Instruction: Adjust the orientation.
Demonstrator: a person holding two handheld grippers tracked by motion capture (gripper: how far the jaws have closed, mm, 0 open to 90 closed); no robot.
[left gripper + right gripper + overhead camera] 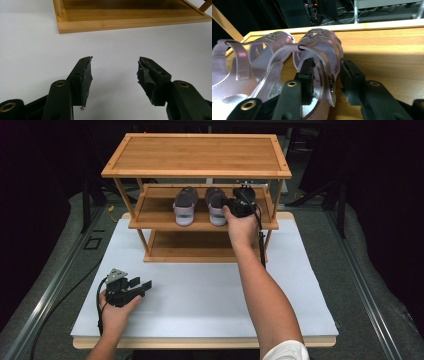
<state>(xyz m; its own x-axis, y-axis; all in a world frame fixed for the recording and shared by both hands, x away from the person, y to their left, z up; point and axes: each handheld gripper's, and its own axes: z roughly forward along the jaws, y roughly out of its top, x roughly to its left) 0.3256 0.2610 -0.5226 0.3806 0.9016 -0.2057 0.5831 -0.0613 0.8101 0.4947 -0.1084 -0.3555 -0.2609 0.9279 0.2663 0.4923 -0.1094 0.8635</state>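
1. Your right hand-held gripper stood apart, straddling the right sandal's side strap on the middle shelf, the left sandal just beside.
2. Your left hand-held gripper gaped empty over the white tabletop; dark room beyond.

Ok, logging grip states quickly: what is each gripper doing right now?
Left gripper: open, holding nothing, over the white table.
Right gripper: open, jaws astride the right sandal's side strap on the middle shelf, not clamped.

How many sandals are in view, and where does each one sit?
2. Both stand side by side on the rack's middle shelf: the left sandal stands free; the right sandal has its side strap between the right hand-held gripper's parted jaws. None seems hidden.
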